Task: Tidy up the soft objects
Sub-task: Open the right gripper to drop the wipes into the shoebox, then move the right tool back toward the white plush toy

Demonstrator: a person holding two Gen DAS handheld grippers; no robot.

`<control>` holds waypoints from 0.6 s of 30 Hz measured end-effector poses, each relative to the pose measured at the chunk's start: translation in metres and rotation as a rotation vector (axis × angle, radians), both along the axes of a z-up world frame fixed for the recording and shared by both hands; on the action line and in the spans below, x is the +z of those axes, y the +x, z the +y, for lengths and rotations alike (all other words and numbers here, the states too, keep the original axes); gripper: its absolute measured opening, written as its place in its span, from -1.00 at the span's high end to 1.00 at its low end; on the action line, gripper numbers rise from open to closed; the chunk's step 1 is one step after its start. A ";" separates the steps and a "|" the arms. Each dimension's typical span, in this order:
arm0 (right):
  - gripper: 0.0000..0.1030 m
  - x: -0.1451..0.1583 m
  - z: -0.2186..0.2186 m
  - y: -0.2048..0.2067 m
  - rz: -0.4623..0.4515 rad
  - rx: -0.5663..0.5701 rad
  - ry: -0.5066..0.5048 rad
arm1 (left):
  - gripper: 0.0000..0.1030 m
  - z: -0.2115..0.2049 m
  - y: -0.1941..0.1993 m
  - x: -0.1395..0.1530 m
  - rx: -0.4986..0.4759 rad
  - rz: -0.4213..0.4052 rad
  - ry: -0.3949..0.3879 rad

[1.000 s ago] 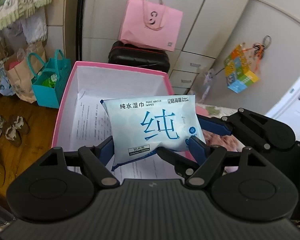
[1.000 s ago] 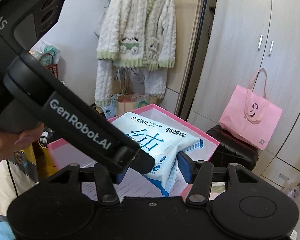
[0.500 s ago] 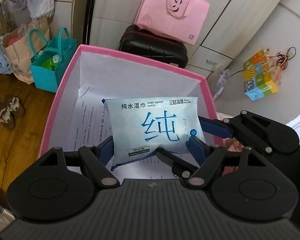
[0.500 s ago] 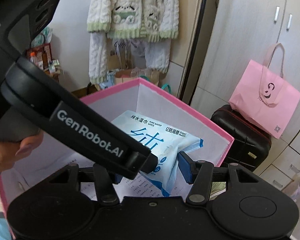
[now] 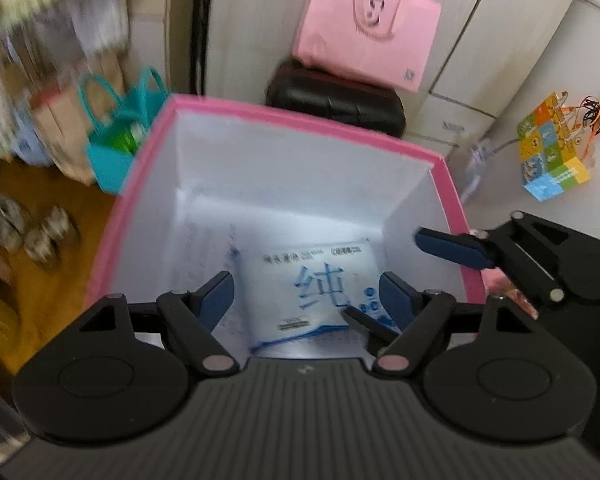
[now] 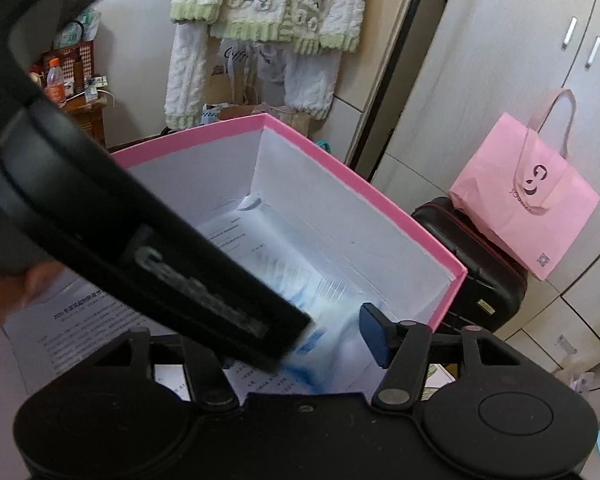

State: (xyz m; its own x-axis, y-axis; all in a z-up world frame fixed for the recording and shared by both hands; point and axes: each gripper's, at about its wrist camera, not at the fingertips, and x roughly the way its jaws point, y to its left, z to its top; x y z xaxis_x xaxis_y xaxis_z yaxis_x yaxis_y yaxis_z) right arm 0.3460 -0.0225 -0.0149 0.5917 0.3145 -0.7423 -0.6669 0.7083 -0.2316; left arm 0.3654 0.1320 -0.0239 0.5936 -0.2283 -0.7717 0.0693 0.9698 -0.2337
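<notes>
Hanging over the pink box, the left claw has its blue fingers spread wide, touching nothing, and the pack of wipes lies below them inside the box, blurred, on printed paper. The right claw reaches in from the right side of the box with its jaws likewise parted and empty, one blue finger just beside the pack. Beyond the box a pink bag rests on a black suitcase, and a teal bag stands on the wooden floor.
</notes>
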 end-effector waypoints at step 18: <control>-0.36 0.056 -0.040 -0.084 0.051 0.026 0.113 | -0.54 -0.002 -0.127 0.080 -0.160 -0.187 0.073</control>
State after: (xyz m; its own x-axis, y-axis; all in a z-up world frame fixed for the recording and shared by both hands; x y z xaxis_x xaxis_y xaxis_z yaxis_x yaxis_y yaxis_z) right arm 0.2616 -0.0627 0.0414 0.5449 0.4129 -0.7298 -0.6943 0.7102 -0.1166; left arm 0.2388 0.1297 0.0562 0.6884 -0.2787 -0.6696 0.2586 0.9569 -0.1324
